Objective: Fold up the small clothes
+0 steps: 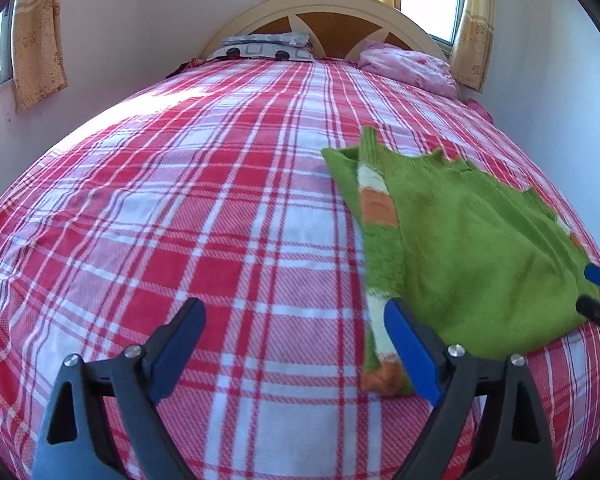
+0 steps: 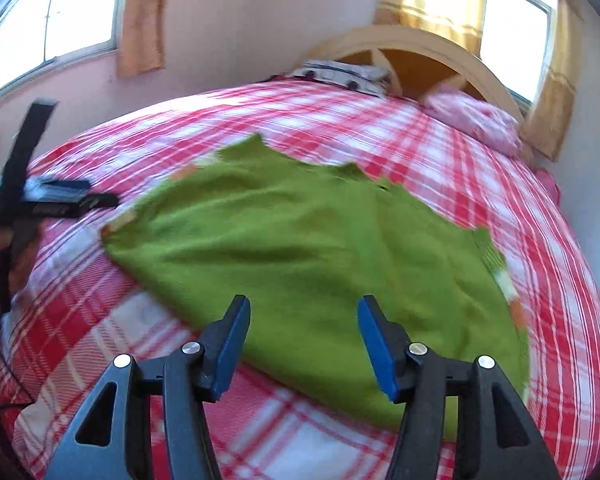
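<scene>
1. Step in hand, as I read it: between folds. The small green knitted sweater with orange-and-white striped sleeves [image 2: 320,248] lies flat on the red-and-white plaid bedspread [image 1: 180,220], near the foot edge, toward the right side of the bed. One striped sleeve [image 1: 376,216] looks already laid in along the body's left edge; can't tell re the other sleeve, only a bit of stripe shows at the right rim in the right wrist view.
2. My left gripper [image 1: 296,344] hangs over bare bedspread just left of the sweater, jaws wide apart, holding nothing. Its right finger sits by the sleeve cuff; touching or not, can't tell.
3. My right gripper [image 2: 302,336] is over the sweater's near hem, jaws open about half-way, nothing pinched. Frame is motion-blurred, so height above the knit is unclear.
4. Next move, my guess: each gripper pinches a near corner of the hem, then both carry it up toward the collar. Needs both layers caught, jaws low enough to bite w/o grabbing the bedspread underneath.
5. Risks: soft knit may sag or drag the tucked sleeve out.
6. Around: grey patterned pillow [image 1: 260,50] and crumpled pink bedding [image 1: 412,66] by the arched wooden headboard [image 1: 328,16], well apart. Yellow curtains [image 1: 36,36] at the windows. Nothing blocks the fold.
</scene>
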`<move>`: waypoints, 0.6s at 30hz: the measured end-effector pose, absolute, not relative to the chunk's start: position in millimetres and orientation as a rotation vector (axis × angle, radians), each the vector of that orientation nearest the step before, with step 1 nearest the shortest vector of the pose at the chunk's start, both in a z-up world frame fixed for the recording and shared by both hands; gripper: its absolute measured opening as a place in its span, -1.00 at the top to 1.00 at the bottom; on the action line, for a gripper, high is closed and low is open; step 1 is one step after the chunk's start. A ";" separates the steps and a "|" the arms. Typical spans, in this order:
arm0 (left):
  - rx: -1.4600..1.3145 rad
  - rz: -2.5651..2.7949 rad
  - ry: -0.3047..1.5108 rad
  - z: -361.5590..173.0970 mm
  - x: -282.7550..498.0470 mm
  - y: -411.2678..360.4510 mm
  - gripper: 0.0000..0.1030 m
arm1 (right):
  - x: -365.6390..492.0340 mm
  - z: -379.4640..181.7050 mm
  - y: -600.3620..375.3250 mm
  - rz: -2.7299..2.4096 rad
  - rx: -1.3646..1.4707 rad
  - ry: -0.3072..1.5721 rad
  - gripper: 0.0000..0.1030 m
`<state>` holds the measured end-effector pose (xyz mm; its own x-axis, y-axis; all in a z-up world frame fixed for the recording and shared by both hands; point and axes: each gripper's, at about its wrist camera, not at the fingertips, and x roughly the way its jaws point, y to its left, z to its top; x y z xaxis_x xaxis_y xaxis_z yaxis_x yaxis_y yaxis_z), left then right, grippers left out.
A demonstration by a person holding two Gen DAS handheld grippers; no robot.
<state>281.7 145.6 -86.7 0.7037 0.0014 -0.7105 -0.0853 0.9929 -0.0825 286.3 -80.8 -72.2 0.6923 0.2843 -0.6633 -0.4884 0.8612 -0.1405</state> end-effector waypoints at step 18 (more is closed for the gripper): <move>-0.337 -0.241 0.897 -109.1 400.2 140.0 -0.81 | 250.0 -117.3 89.9 0.611 -0.716 0.599 -0.14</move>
<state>400.2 140.0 -109.1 0.6029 -0.3426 -0.7205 0.0644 0.9210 -0.3841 250.0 89.9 -117.3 0.6703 0.2992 -0.6791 -0.6853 0.6008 -0.4117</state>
